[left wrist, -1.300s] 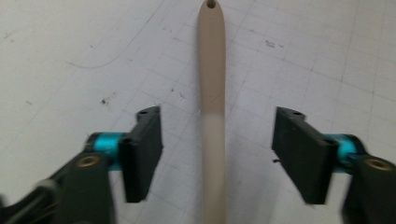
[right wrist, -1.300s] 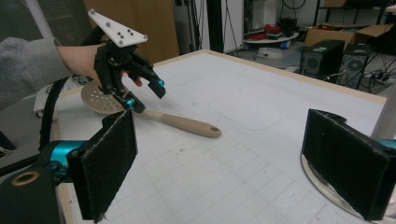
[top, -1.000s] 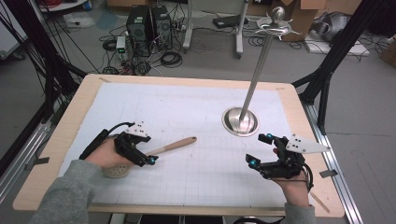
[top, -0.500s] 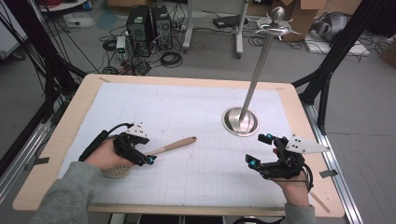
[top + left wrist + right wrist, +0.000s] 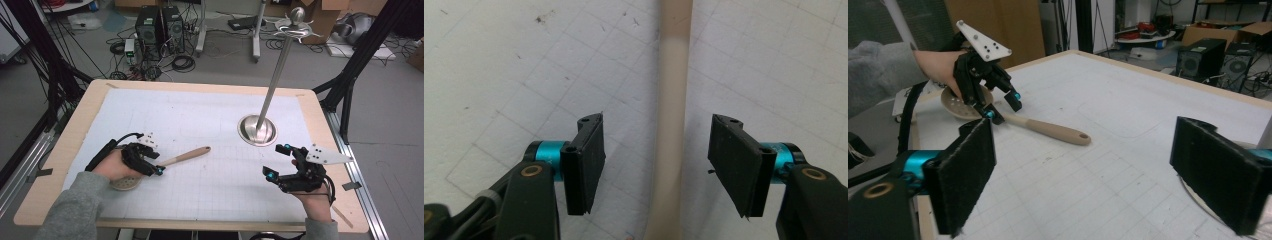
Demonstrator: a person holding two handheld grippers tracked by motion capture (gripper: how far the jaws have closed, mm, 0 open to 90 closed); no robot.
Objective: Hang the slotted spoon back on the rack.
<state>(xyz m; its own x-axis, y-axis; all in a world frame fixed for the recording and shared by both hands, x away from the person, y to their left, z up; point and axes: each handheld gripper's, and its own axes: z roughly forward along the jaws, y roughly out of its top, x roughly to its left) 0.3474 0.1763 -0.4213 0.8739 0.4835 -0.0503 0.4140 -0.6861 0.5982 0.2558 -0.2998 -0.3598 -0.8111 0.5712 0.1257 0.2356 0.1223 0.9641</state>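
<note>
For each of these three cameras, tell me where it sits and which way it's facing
High view: above the person's side, facing forward and down on the table; both forearms, left gripper, right gripper.
Left gripper view: on the left gripper, facing down; its open jaws straddle the wooden spoon.
Right gripper view: on the right gripper, facing across the table at the left hand.
All three share the spoon.

Table (image 5: 60, 150) bears white mat (image 5: 200, 120), spoon (image 5: 185, 156), probably steel stand (image 5: 257, 131)
</note>
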